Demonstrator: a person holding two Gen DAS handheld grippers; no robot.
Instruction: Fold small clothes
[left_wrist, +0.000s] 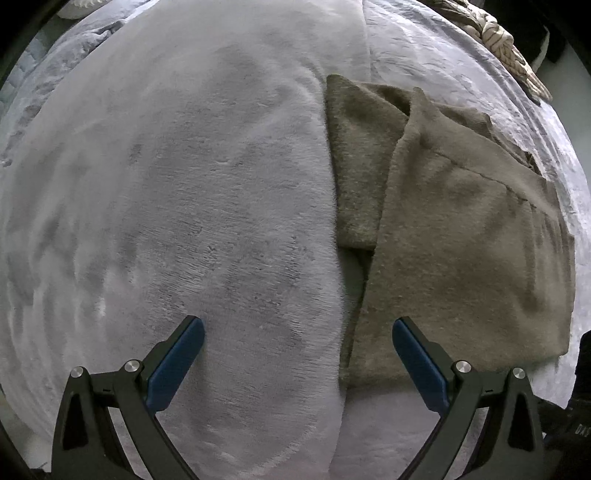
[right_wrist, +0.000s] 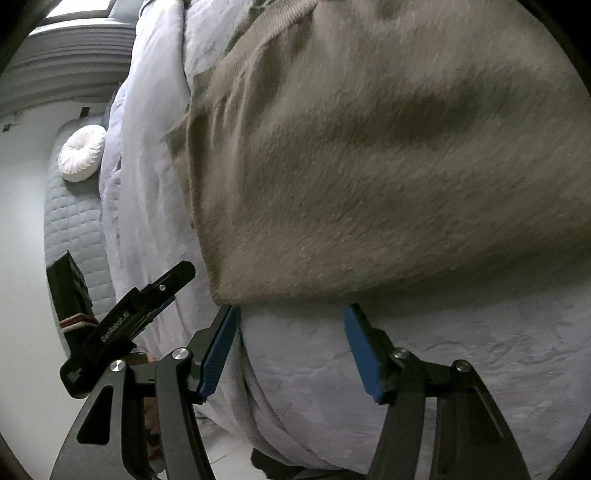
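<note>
Left gripper (left_wrist: 297, 328): jaws spread wide, nothing between them, pointing down over the bed; one blue pad over the pale blanket, the other over the garment's near edge.
Right gripper (right_wrist: 291, 314): jaws apart, empty, tips just at the garment's near hem.
Brown garment (left_wrist: 454, 236): partly folded, lying flat on the bed, one flap laid over another.
Pale fleece blanket (left_wrist: 166, 203): spread beside the garment, touching its edge.
Grey duvet (right_wrist: 461, 354): under both.
Round white cushion (right_wrist: 82, 153): far off, on a quilted cover.
Containers: none seen.
</note>
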